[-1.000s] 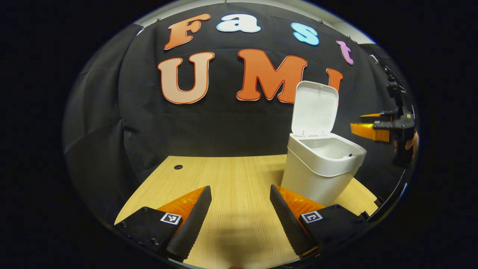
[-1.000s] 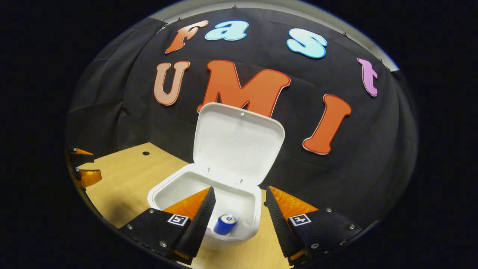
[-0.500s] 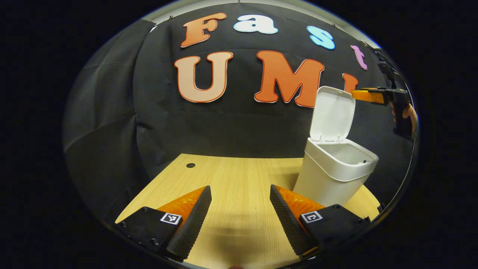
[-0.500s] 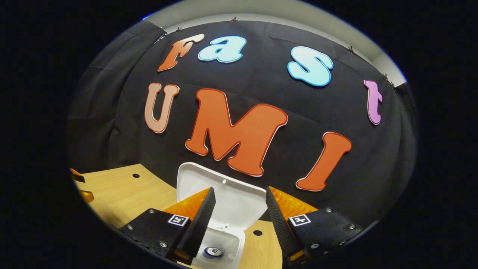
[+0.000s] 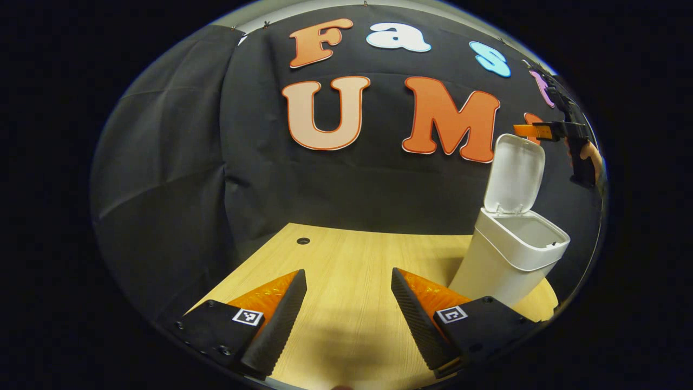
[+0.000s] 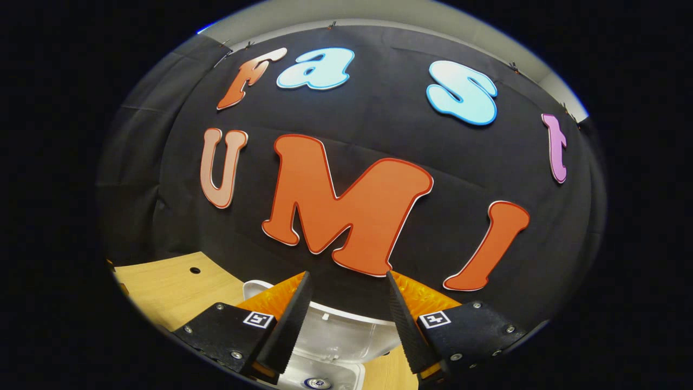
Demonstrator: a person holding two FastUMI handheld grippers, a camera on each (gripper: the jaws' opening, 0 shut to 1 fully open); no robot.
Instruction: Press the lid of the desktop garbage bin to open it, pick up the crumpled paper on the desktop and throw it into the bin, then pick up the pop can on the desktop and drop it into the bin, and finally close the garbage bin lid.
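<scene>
White bin lid (image 6: 346, 338) upright, just below spread right hand-held gripper (image 6: 346, 319).

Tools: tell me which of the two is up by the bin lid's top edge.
The right tool, raised beside the open lid; the left tool sits low over the desktop.

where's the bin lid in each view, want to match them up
Left gripper view: the lid stands upright at far right, hinged open above the white bin, with the right gripper at its top edge.
Right gripper view: the lid sits at bottom centre, between the gripper's own fingers.
Shared landmark: the round hole in the wooden table.
</scene>
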